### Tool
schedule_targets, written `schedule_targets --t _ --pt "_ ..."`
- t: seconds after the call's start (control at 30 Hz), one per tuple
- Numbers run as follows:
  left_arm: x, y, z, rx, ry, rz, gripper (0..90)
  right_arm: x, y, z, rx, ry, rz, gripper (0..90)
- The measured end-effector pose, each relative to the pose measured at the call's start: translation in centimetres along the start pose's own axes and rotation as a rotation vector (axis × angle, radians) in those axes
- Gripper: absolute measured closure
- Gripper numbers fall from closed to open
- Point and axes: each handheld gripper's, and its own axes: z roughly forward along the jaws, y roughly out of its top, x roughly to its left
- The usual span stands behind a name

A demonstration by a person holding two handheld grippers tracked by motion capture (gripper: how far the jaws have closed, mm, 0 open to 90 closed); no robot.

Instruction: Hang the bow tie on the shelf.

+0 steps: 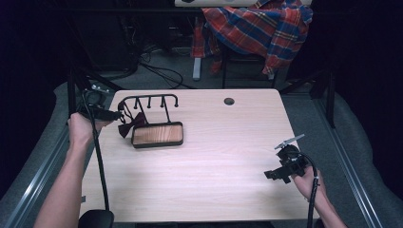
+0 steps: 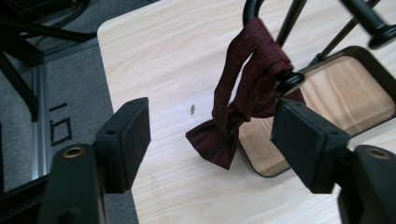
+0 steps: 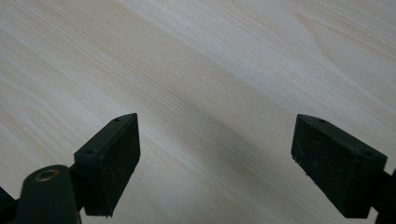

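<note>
Bow tie (image 2: 243, 100) hangs from the rack (image 2: 280, 28), both grippers' jaws released; no readable writing.

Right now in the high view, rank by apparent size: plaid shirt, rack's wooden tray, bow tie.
1. plaid shirt, largest, though farthest from the camera.
2. wooden tray.
3. bow tie, smallest, hanging on the rack.

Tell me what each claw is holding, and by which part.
Nothing is held. The left claw stands open around the dark red fabric bow tie hanging on the black metal hook rack; the right claw is open.
</note>
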Motion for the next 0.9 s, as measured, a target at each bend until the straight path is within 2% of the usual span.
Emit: schedule_targets --t 0.13,0.27,0.3,0.37,0.43,0.6,0.67,0.9 --pt "-0.4 -0.3 -0.5 -0.023 -0.016 -0.008 22.3 0.0 0.0 0.0 -0.005 0.013 0.004 15.5" --pt "-0.8 -0.6 -0.8 -0.035 -0.023 -0.016 19.3 0.1 -0.1 0.0 -0.003 0.002 -0.001 15.5" --pt "-0.9 -0.7 -0.9 -0.034 -0.025 -0.013 18.9 0.0 -0.1 -0.1 0.009 -0.008 -0.015 15.5" --pt "-1.2 -0.9 -1.2 -0.036 -0.021 -0.01 17.6 0.1 -0.1 0.0 -0.008 0.01 -0.002 15.5" --pt "-1.5 -1.0 -1.4 -0.032 -0.012 0.002 16.8 0.1 -0.1 -0.1 0.003 -0.002 -0.011 15.5" --pt "-2.0 -1.5 -1.9 -0.025 -0.027 0.007 15.3 0.2 -0.1 0.1 -0.004 0.015 -0.008 15.5" --pt "-2.5 -2.1 -2.3 -0.037 -0.053 -0.01 14.8 0.2 0.0 0.0 0.007 0.002 -0.026 15.5" --pt "-3.7 -3.7 -3.0 -0.027 -0.066 0.002 11.0 0.4 0.0 0.0 0.012 0.006 -0.03 15.5"
